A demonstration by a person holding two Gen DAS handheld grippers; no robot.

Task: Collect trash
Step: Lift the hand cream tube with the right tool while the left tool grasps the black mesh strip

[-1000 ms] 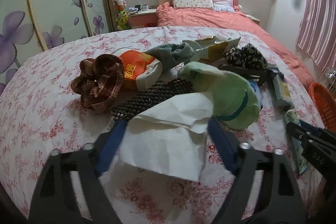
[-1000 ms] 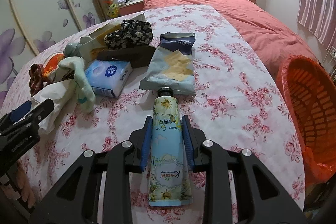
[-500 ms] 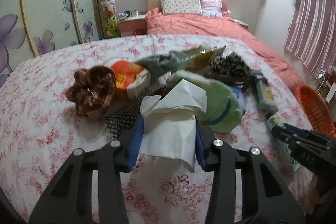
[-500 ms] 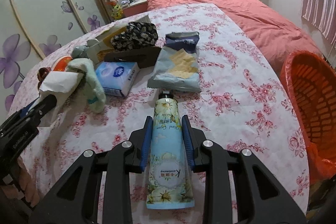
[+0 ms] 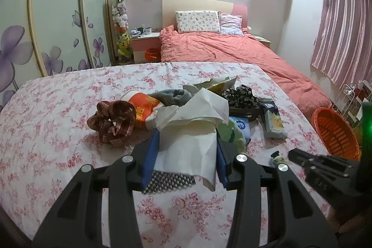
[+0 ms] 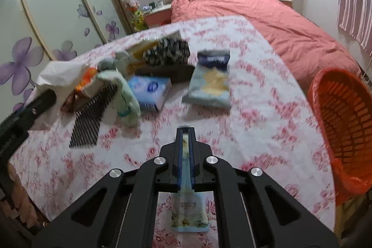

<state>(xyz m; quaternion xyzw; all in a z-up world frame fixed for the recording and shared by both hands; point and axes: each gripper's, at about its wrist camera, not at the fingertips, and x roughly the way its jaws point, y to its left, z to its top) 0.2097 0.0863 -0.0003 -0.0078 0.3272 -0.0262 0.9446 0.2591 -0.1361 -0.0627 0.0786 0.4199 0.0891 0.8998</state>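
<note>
Tissue (image 5: 188,143) and tube (image 6: 186,148) between jaws

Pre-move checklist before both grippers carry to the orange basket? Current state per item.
1. Left gripper clamped on white tissue: ok.
2. Tissue clear of the black comb: cannot tell.
3. Right gripper on hand cream tube: jaws closing, tube squeezed flat between them: ok.
4. Tube fully lifted off the floral cloth: cannot tell, view blurred.
5. Orange basket open and unobstructed: ok.
</note>
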